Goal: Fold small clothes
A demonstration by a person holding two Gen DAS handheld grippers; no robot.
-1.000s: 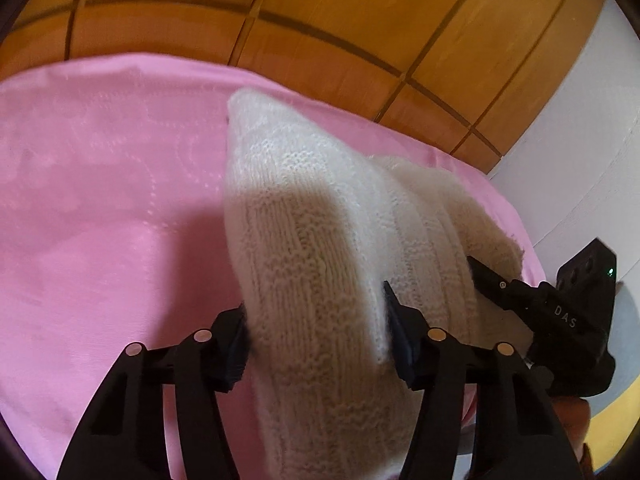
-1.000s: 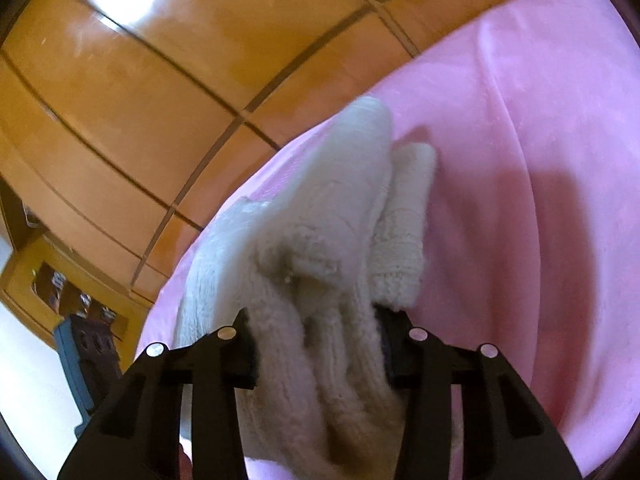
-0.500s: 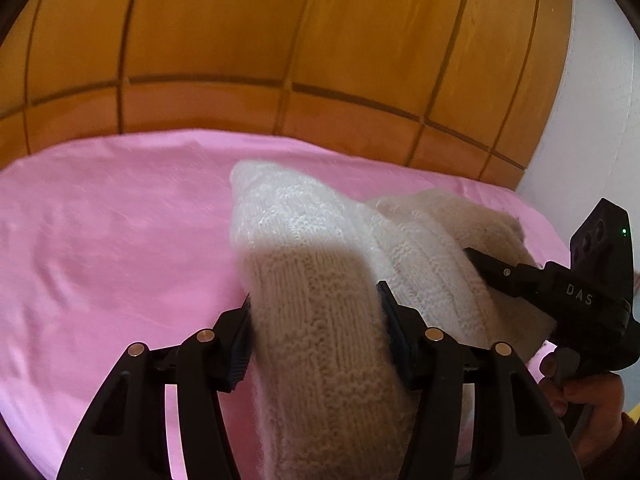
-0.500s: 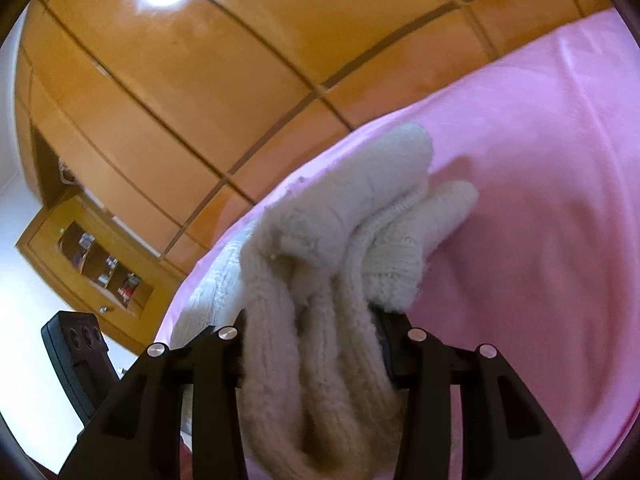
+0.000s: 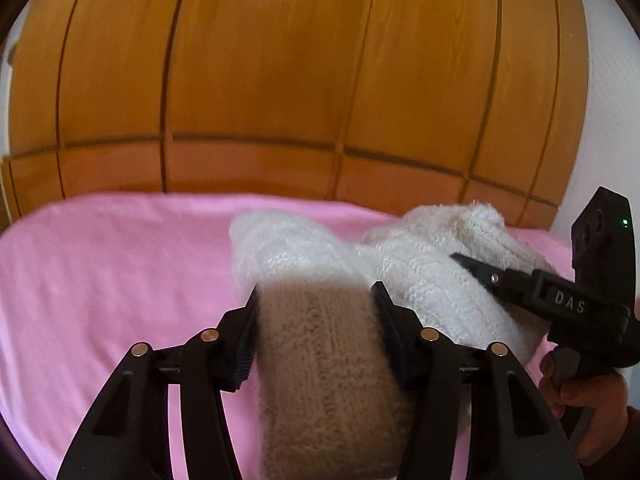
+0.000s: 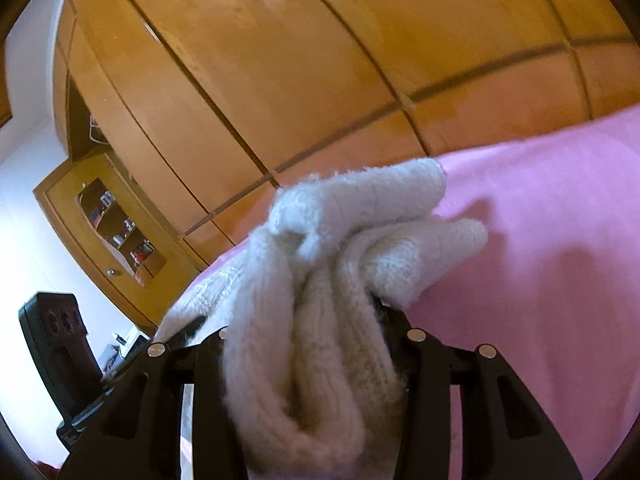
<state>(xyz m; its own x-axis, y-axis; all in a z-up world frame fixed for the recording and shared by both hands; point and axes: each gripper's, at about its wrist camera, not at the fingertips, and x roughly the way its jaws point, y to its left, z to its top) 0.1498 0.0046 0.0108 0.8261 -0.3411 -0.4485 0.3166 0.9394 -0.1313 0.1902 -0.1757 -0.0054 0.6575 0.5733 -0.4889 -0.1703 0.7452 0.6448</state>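
1. The knitted garment [image 5: 320, 344] is lifted above the bed [image 5: 100, 280], one part between the left claw's [image 5: 316, 320] closing jaws.
2. To the right, the right claw [image 5: 472, 268] holds another part.
3. The wardrobe [image 5: 280, 80] stands behind the bed.
4. A cabinet [image 6: 116, 232] stands left of the wardrobe in the right wrist view.

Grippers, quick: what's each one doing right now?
Left gripper: closing on a bunch of the white knit garment, pads pressing it.
Right gripper: shut on a thick bunch of the same garment.
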